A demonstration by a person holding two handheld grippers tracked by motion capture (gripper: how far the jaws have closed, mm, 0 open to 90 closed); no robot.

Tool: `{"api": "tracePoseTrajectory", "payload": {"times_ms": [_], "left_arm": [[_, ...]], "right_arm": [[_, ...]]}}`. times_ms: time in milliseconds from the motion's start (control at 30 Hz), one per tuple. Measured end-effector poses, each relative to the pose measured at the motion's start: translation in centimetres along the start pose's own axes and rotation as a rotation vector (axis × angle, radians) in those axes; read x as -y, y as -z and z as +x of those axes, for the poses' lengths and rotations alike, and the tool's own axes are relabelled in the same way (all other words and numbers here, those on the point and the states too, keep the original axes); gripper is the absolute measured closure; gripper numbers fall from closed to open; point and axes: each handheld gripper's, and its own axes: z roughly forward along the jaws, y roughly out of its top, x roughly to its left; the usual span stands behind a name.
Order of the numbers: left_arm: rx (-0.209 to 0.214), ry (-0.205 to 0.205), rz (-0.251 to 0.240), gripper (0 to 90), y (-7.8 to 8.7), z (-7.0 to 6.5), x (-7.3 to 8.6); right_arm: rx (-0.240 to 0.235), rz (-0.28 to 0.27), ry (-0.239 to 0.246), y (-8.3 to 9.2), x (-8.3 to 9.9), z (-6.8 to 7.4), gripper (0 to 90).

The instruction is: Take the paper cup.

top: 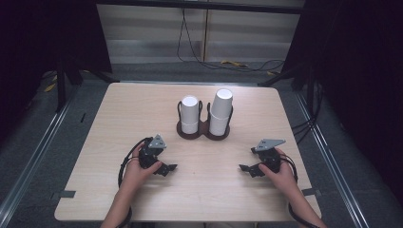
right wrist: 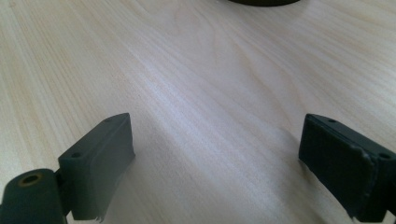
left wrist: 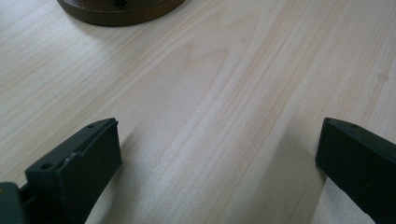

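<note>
Both tools rest on the desk (top: 142,114), left tool (top: 166,168) and right tool (top: 247,169) jaws apart, empty. Cups (top: 189,114) sit in the holder (top: 203,133) ahead; we should approach level, straddle one cup.

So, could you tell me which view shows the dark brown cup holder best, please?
The high view: the whole cup holder is visible, carrying white paper cups in both rings. The left gripper view catches just a curved edge of its base, and the right gripper view a thinner sliver.
</note>
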Motion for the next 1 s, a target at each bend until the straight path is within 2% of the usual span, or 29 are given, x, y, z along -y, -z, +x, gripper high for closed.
{"api": "tracePoseTrajectory", "payload": {"times_ms": [433,533,600,633,700,733,767,800,867,900,933,1000], "left_arm": [[0.001,0.006,-0.001,0.0,0.0,0.0,0.0],[-0.013,0.015,0.008,0.6,0.1,0.0,-0.1],[-0.014,0.003,0.024,3.5,0.3,0.1,-0.3],[-0.009,0.019,0.028,6.0,0.5,0.2,-0.5],[0.023,0.054,0.014,24.3,0.9,0.5,-0.9],[0.031,0.063,0.014,22.2,1.0,0.6,-1.0],[0.030,0.075,0.003,13.5,1.1,0.7,-1.2],[0.024,0.074,0.008,13.0,1.3,0.8,-1.4],[0.025,0.073,-0.004,20.6,1.7,1.0,-1.9],[0.041,0.075,-0.007,16.2,1.9,1.1,-2.2],[0.037,0.076,-0.009,15.2,2.0,1.2,-2.5],[0.028,0.056,0.013,16.8,2.3,1.4,-3.3]], "right_arm": [[0.007,-0.002,-0.004,-0.2,-0.2,0.2,9.9],[-0.003,-0.003,-0.016,-0.2,-0.4,0.3,11.4],[-0.027,0.009,-0.003,-0.4,-0.9,0.4,12.0],[-0.030,0.010,0.011,-0.4,-1.2,0.5,12.0],[-0.049,-0.006,0.025,-0.6,-2.1,1.0,12.0],[-0.062,-0.013,0.032,-0.8,-2.6,1.2,12.0],[-0.063,-0.018,0.043,-1.0,-3.1,1.4,12.2],[-0.067,-0.031,0.043,-1.2,-3.5,1.6,12.6],[-0.095,-0.052,0.026,-1.8,-4.3,2.0,12.7],[-0.105,-0.057,0.015,-2.2,-4.5,2.2,12.7],[-0.115,-0.054,0.014,-2.6,-4.8,2.5,12.7],[-0.118,-0.055,0.026,-3.2,-5.3,2.9,12.8]]}}
